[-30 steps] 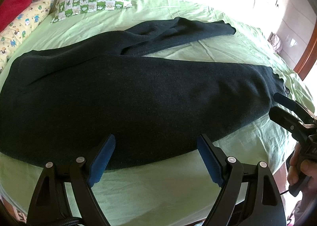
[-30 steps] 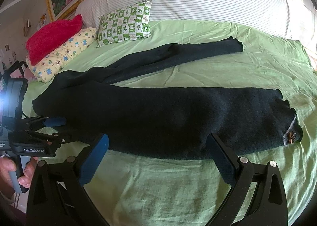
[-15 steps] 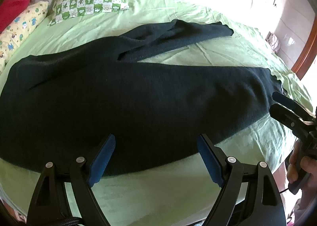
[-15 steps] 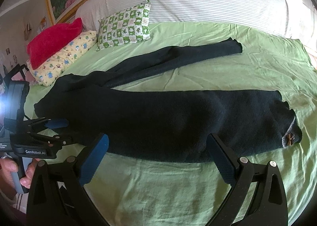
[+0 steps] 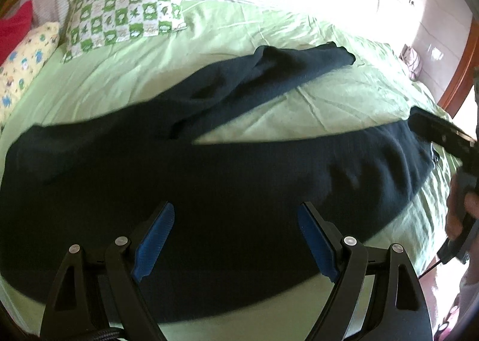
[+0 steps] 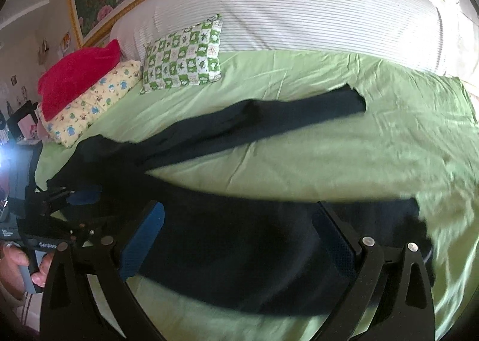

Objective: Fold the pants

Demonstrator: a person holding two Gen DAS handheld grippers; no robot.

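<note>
Dark navy pants (image 5: 209, 167) lie spread on a green bed sheet (image 5: 329, 107), the two legs forking apart toward the right. They also show in the right wrist view (image 6: 239, 239). My left gripper (image 5: 236, 239) is open and empty, its blue pads over the near leg close to the waist end. My right gripper (image 6: 239, 242) is open and empty over the near leg toward its hem. Each gripper shows in the other's view: the right one (image 5: 431, 134) at the hem, the left one (image 6: 71, 206) at the waist end.
A green checked pillow (image 6: 182, 53), a yellow printed pillow (image 6: 92, 101) and a red cushion (image 6: 74, 74) lie at the far left of the bed. A striped white headboard cover (image 6: 299, 15) stands behind. A wooden frame (image 5: 461, 68) is at the right.
Both grippers have moved forward and lower over the near pant leg, so the pants now fill the space between the open fingers. The pants have not moved.
</note>
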